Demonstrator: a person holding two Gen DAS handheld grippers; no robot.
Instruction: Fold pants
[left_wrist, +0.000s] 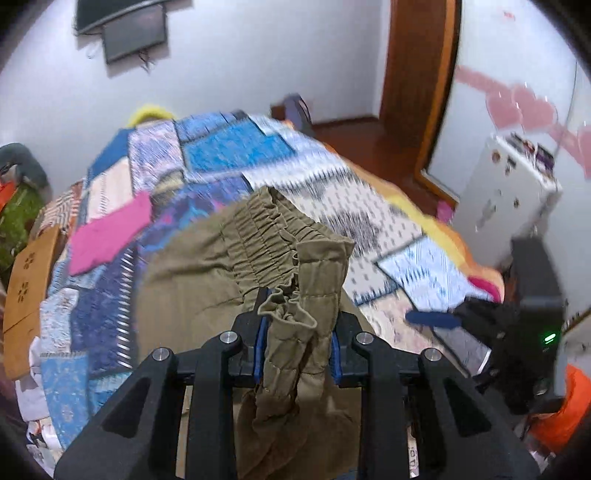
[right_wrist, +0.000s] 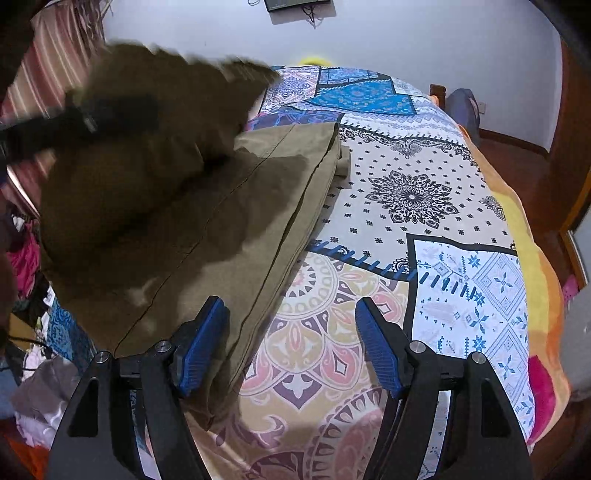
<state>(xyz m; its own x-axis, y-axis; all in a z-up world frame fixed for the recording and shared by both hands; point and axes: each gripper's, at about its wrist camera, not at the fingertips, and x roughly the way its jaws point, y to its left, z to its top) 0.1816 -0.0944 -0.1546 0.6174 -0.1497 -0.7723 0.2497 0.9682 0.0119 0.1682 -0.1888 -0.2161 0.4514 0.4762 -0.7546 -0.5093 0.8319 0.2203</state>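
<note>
Olive-green pants (right_wrist: 229, 221) lie along the left side of a patterned bedspread (right_wrist: 406, 192). My left gripper (left_wrist: 297, 325) is shut on the gathered elastic waistband of the pants (left_wrist: 266, 243) and holds that end raised above the bed. In the right wrist view the lifted waistband end (right_wrist: 147, 110) is blurred, with the left gripper's dark body (right_wrist: 92, 118) in it. My right gripper (right_wrist: 291, 325) is open and empty, low over the bed beside the pants' right edge. It also shows at the right of the left wrist view (left_wrist: 436, 319).
A pink cloth (left_wrist: 107, 232) lies on the bed's far left. A wooden panel (left_wrist: 26, 291) and piled clothes (right_wrist: 37, 398) are at the left side. A white cabinet (left_wrist: 509, 192) and a wooden door frame (left_wrist: 417, 74) stand to the right.
</note>
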